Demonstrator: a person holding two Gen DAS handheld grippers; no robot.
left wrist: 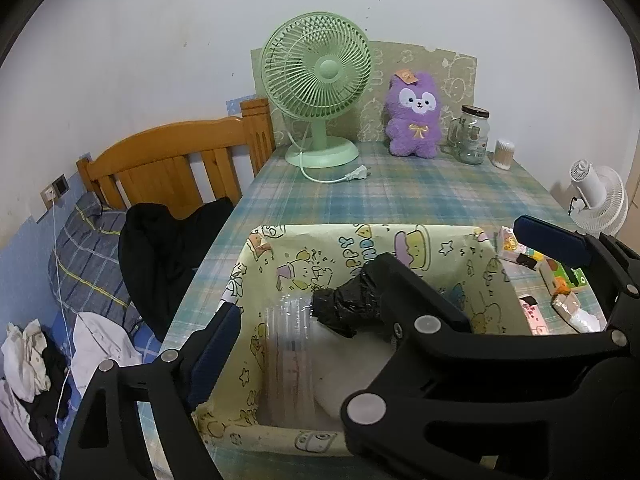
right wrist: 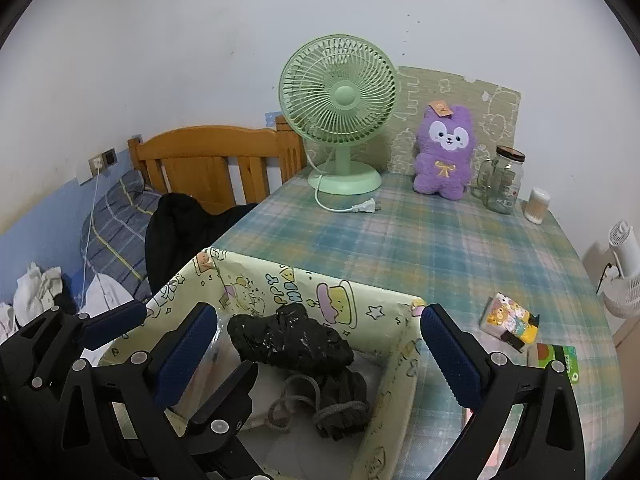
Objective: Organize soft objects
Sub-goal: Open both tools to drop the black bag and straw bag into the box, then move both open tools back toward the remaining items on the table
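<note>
The black soft bundle [right wrist: 291,343] is seen lying inside the cartoon-print fabric box [right wrist: 320,300] at the near edge of the plaid tabletop [right wrist: 400,240], on top of a dark rope-tied piece [right wrist: 340,400]. Both hand-held grippers, left [left wrist: 400,280] and right [right wrist: 318,354], are held wide open over the box, nothing gripped. A purple plush [right wrist: 443,152] is parked far back beside the green fan [right wrist: 340,96].

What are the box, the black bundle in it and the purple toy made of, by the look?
Box: seems card or fabric under glossy printed film; it shines and creases.
Black bundle: looks like crinkled plastic film, with glinting wrinkles.
Purple toy: plush, matte and fuzzy at the edges.
</note>
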